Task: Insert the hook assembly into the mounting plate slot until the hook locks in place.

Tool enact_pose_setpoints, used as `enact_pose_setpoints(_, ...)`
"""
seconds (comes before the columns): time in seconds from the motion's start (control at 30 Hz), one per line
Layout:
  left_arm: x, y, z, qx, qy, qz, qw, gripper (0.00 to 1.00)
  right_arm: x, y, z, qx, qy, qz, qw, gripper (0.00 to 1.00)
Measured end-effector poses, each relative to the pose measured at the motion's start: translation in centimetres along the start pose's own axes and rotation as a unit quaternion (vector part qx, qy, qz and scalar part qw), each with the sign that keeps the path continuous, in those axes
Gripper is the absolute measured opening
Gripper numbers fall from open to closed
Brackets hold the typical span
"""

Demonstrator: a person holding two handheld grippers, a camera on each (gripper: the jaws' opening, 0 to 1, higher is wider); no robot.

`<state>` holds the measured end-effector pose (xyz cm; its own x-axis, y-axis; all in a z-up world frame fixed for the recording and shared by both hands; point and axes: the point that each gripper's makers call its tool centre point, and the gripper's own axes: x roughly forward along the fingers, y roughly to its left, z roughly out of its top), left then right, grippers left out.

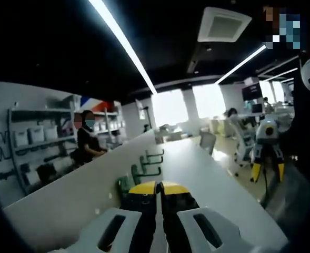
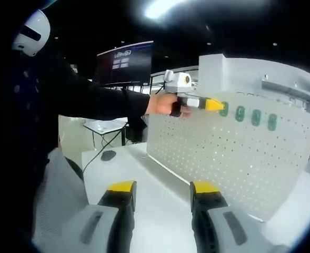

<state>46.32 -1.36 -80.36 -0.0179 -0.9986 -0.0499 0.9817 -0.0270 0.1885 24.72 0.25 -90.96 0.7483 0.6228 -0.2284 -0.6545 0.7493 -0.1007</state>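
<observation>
Right gripper view: pegboard mounting plate [image 2: 233,158] standing upright on the white surface [image 2: 144,184], a row of green hooks [image 2: 248,114] already seated along its upper part. Left hand-held gripper [image 2: 213,104] reaching in from the left, held by a hand [image 2: 164,104], yellow tips pressed together right beside the first green hook, at or touching the plate face. Whether anything is pinched between those tips, impossible to tell. Right hand-held gripper [image 2: 162,192] low in front, jaws wide apart, nothing between them, well clear of the plate.

Left gripper view: looking along the plate's face, jaws of the left hand-held gripper [image 1: 158,188] closed together, green hooks [image 1: 147,166] projecting in a line just ahead of the tips.

Judged step: the insertion itself, or the check right after it, at the end slot of the row. Next move calling for a firm push straight into the slot, then downward to seat, until the hook locks level with its neighbours; release only once seated. Right side free to steady the plate if it rocks.
</observation>
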Motion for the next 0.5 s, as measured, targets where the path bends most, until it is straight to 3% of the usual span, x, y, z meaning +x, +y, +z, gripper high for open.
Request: enact_pose_setpoints(0.5,-0.38,0.31,0.15,-0.004,0.002,-0.002,1.0000,0.02,0.68,-0.26,-0.17,0.002,0.001,0.013,0.9999,0.39)
